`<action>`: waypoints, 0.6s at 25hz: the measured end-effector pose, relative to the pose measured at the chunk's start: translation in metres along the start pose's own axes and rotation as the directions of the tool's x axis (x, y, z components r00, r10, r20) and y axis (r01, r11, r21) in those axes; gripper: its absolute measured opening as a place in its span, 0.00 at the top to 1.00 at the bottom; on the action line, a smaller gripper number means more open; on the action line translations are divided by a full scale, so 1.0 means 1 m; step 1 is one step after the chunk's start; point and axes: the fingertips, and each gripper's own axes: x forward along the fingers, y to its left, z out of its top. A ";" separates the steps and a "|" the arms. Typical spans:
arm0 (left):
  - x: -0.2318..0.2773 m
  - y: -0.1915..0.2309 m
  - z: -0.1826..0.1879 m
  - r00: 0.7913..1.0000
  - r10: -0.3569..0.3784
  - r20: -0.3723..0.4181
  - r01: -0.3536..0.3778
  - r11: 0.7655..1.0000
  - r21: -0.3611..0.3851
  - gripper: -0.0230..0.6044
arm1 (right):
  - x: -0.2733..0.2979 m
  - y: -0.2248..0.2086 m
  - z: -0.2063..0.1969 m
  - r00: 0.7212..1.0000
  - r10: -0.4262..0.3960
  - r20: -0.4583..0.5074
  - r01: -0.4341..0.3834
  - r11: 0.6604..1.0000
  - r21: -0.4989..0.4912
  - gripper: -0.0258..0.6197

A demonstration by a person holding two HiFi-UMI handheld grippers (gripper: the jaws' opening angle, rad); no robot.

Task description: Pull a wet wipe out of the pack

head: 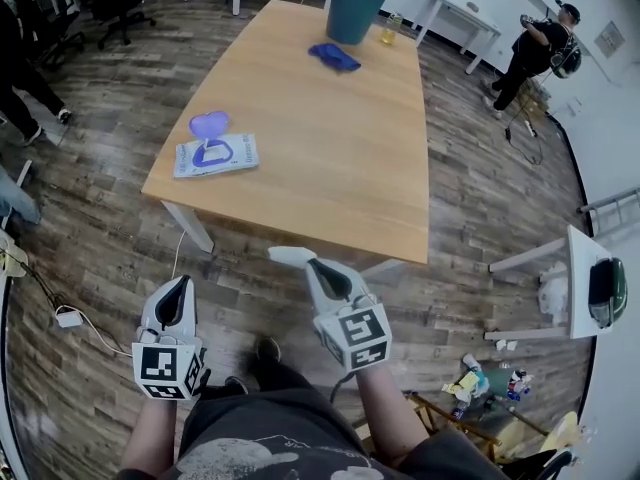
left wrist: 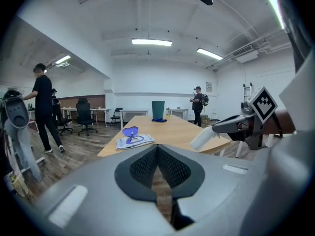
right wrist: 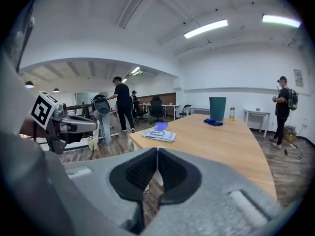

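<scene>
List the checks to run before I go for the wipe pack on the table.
1. Wipe pack lies on the table, by its near-left corner: ok.
2. Pack's lid flipped open: ok.
3. A wipe sticking out to grab: cannot tell, too small.
4. Left gripper jaws apart for a grasp: not ok, shut and empty.
5. Right gripper jaws apart: not ok, shut and empty.
6. Grippers at the pack: not ok, both are over the floor, short of the table.

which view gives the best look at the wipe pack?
Head view: it looks down on the whole wipe pack, purple lid flipped open. The left gripper view shows the pack small and nearly edge-on; the right gripper view likewise.
</scene>
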 end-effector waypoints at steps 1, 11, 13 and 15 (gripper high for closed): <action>-0.004 -0.001 0.000 1.000 -0.004 0.007 0.004 1.000 -0.001 0.94 | -0.004 0.003 0.000 1.000 -0.006 0.001 0.006 1.000 -0.001 0.96; -0.085 0.016 -0.011 0.999 -0.007 0.043 0.009 1.000 -0.028 0.94 | -0.036 0.070 0.000 0.999 -0.038 0.024 0.038 0.999 0.000 0.96; -0.099 0.021 -0.014 0.999 0.000 0.050 0.001 1.000 -0.028 0.94 | -0.043 0.086 0.000 0.999 -0.030 0.030 0.030 0.999 -0.013 0.96; -0.111 0.023 -0.015 0.998 0.001 0.062 0.001 1.000 -0.028 0.94 | -0.052 0.097 -0.001 0.999 -0.035 0.032 0.035 0.999 -0.021 0.96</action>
